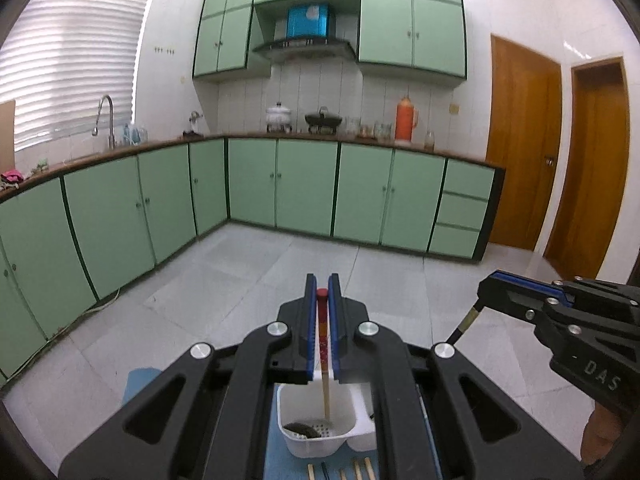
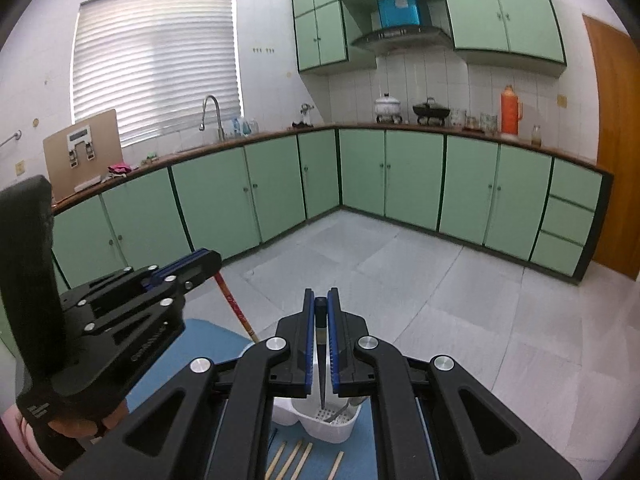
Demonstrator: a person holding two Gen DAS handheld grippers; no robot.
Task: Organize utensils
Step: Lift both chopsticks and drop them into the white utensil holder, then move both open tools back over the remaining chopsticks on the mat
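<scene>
Left gripper [image 1: 323,320] clamps red chopstick [image 1: 322,332] upright, tip down in white caddy [image 1: 316,436], ready to drop. Right gripper [image 2: 320,336] clamps black chopstick [image 2: 321,360] over neighbouring compartment. Spare chopsticks [image 2: 296,460] wait on mat.

**Kitchen colours: green, white, blue**

The cabinets [image 1: 304,188] are pale green with dark green edges; the worktop [image 2: 400,130] is brown. The wall tiles [image 1: 352,92] are white, the floor [image 1: 248,272] pale grey. The doors [image 1: 524,144] are orange-brown wood. A flask [image 1: 406,118] is orange, a box [image 1: 307,20] above the hood bright blue.

Both grippers, left [image 1: 322,320] and right [image 2: 321,332], are black with blue pads [image 1: 310,320] and silver bolts. One chopstick [image 1: 322,340] is red at the top with a pale patterned band and bare wood below; the other chopstick [image 2: 321,344] is black. The holder [image 1: 320,420] is white, the mat [image 2: 208,352] blue, the loose chopsticks [image 2: 296,460] tan.
</scene>
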